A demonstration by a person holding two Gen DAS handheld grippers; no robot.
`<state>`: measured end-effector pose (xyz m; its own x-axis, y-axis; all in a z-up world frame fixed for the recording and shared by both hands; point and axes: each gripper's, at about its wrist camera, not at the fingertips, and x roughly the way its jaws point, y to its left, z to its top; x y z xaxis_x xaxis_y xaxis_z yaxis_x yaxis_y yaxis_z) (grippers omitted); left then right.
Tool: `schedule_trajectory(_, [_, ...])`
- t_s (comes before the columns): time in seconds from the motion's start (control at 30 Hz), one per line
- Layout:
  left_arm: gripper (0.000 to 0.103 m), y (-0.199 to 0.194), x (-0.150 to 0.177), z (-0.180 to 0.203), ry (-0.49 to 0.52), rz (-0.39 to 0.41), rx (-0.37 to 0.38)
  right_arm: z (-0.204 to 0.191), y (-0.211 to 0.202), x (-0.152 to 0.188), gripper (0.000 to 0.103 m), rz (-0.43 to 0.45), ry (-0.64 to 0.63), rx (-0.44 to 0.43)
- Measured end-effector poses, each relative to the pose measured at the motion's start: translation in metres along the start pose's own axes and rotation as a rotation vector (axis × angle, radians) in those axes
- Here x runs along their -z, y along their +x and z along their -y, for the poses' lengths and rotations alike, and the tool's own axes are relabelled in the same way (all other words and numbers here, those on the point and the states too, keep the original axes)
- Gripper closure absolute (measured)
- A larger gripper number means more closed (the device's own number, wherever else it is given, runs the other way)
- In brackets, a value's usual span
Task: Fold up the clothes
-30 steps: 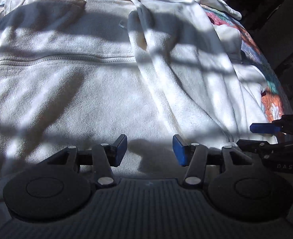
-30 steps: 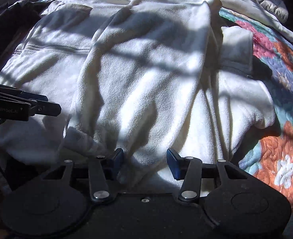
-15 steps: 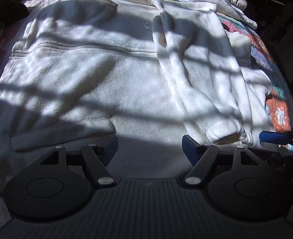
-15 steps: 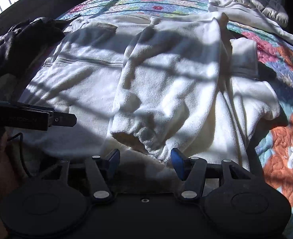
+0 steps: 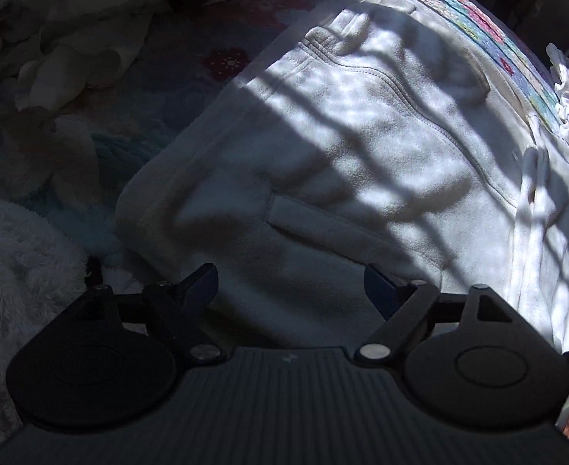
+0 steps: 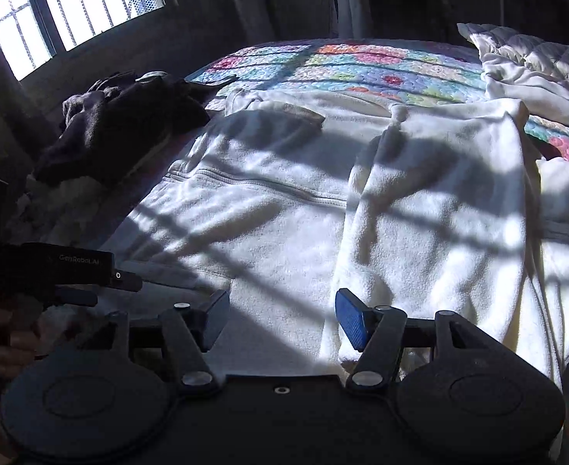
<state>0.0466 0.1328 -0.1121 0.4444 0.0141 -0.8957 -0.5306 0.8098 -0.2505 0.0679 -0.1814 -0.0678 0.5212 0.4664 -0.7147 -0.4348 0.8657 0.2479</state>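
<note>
White fleece jacket (image 6: 284, 209) lies spread flat on the bed, on top of a patchwork quilt (image 6: 354, 66) w/ bright florals. Sun through the barred window (image 6: 63, 4) throws striped shadows across the fleece. One sleeve (image 6: 431, 209) is folded in over the jacket body, cuff end down near the front edge, just beside the right tongs (image 6: 282, 319). Those tongs are spread apart, blue pads showing, nothing between them; they hover over the jacket's lower part, roughly where body meets folded sleeve.

Left tongs (image 5: 290, 286) also wide apart, empty, over the shaded bottom-left part of the jacket (image 5: 361, 162), near the slanted pocket opening (image 5: 323, 228). Can't tell if they touch the cloth, too dark there. In the right wrist view the left tongs' black body sits at far left, held by a hand (image 6: 1, 333) in shadow.

Other stuff on the bed: a dark crumpled garment (image 6: 121, 116) at the far-left corner, touching the jacket's shoulder area; a pale quilted piece and white cloth (image 6: 536, 73) heaped at far right. In the left wrist view, a pile of light rumpled clothes (image 5: 59, 38) in deep shade at upper left, well apart from the jacket, and something fluffy and white (image 5: 17, 271) just beside the jacket's left edge, low in the frame.
</note>
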Motion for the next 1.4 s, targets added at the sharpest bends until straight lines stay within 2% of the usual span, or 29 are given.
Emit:
schedule_trajectory(0.07, [0.021,0.004,-0.005,-0.008,-0.001,-0.018,0.011,-0.007,0.012,-0.008,0.037,-0.011,-0.008,-0.035])
schedule_trajectory(0.2, [0.020,0.015,-0.019,-0.017,-0.047,0.016,-0.077,-0.024,0.038,-0.026,0.037,-0.033,-0.032,-0.092])
schedule_trajectory(0.23, [0.020,0.021,-0.024,-0.021,-0.060,0.005,-0.077,-0.030,0.045,-0.031,0.036,-0.036,-0.047,-0.101])
schedule_trajectory(0.3, [0.016,0.036,-0.034,-0.031,-0.087,-0.030,-0.066,-0.045,0.060,-0.042,0.035,-0.036,-0.089,-0.098])
schedule_trajectory(0.37, [0.000,0.049,-0.039,-0.036,-0.091,-0.060,-0.007,-0.056,0.069,-0.048,0.035,-0.036,-0.115,-0.095])
schedule_trajectory(0.43, [0.000,0.054,-0.038,-0.034,-0.086,-0.062,-0.011,-0.065,0.078,-0.052,0.035,-0.044,-0.127,-0.110])
schedule_trajectory(0.5, [0.001,0.050,-0.033,-0.031,-0.077,-0.018,-0.005,-0.068,0.081,-0.049,0.035,-0.058,-0.124,-0.127])
schedule_trajectory(0.53, [0.007,0.047,-0.029,-0.030,-0.061,0.011,-0.008,-0.068,0.083,-0.046,0.035,-0.068,-0.115,-0.132])
schedule_trajectory(0.57, [0.022,0.044,-0.025,-0.029,-0.043,0.038,-0.018,-0.066,0.083,-0.043,0.035,-0.079,-0.102,-0.135])
schedule_trajectory(0.6, [0.030,0.040,-0.021,-0.028,-0.026,0.064,-0.028,-0.063,0.084,-0.041,0.035,-0.091,-0.084,-0.139])
schedule_trajectory(0.67, [0.057,0.031,-0.013,-0.023,0.012,0.116,-0.025,-0.054,0.085,-0.035,0.035,-0.115,-0.019,-0.147])
schedule_trajectory(0.7, [0.064,0.027,-0.010,-0.020,0.034,0.142,-0.015,-0.048,0.085,-0.033,0.035,-0.123,0.013,-0.150])
schedule_trajectory(0.73, [0.087,0.023,-0.007,-0.016,0.060,0.171,-0.005,-0.043,0.084,-0.031,0.035,-0.128,0.038,-0.150])
schedule_trajectory(0.77, [0.097,0.018,-0.004,-0.011,0.087,0.202,0.004,-0.039,0.084,-0.030,0.035,-0.131,0.052,-0.140])
schedule_trajectory(0.87, [0.098,0.018,-0.006,-0.007,0.092,0.210,0.041,-0.034,0.082,-0.029,0.035,-0.128,0.047,-0.091])
schedule_trajectory(1.0, [0.101,0.021,-0.011,-0.005,0.100,0.224,0.028,-0.029,0.077,-0.030,0.035,-0.121,0.035,-0.071])
schedule_trajectory(1.1, [0.096,0.002,-0.016,-0.001,0.167,0.282,-0.055,-0.027,0.076,-0.030,0.035,-0.128,0.040,-0.078])
schedule_trajectory(1.13, [0.081,-0.002,-0.023,-0.003,0.159,0.267,-0.054,-0.026,0.076,-0.030,0.035,-0.130,0.041,-0.080])
schedule_trajectory(1.17, [0.046,-0.005,-0.031,-0.008,0.140,0.235,-0.037,-0.025,0.076,-0.030,0.035,-0.133,0.043,-0.082])
schedule_trajectory(1.2, [0.029,-0.008,-0.039,-0.012,0.121,0.203,-0.020,-0.024,0.076,-0.030,0.035,-0.135,0.044,-0.084])
schedule_trajectory(1.23, [0.016,-0.009,-0.050,-0.022,0.078,0.128,0.032,-0.028,0.077,-0.032,0.035,-0.145,0.028,-0.096])
schedule_trajectory(1.27, [0.017,-0.009,-0.059,-0.034,0.031,0.061,0.089,-0.039,0.080,-0.035,0.035,-0.162,-0.023,-0.116])
schedule_trajectory(1.3, [0.017,-0.011,-0.063,-0.045,-0.019,0.033,0.119,-0.052,0.082,-0.038,0.035,-0.175,-0.088,-0.134])
schedule_trajectory(1.37, [0.016,-0.015,-0.069,-0.067,-0.122,0.002,0.161,-0.084,0.088,-0.039,0.034,-0.177,-0.233,-0.183])
schedule_trajectory(1.4, [0.016,-0.014,-0.070,-0.073,-0.154,-0.026,0.153,-0.102,0.092,-0.039,0.033,-0.176,-0.308,-0.210])
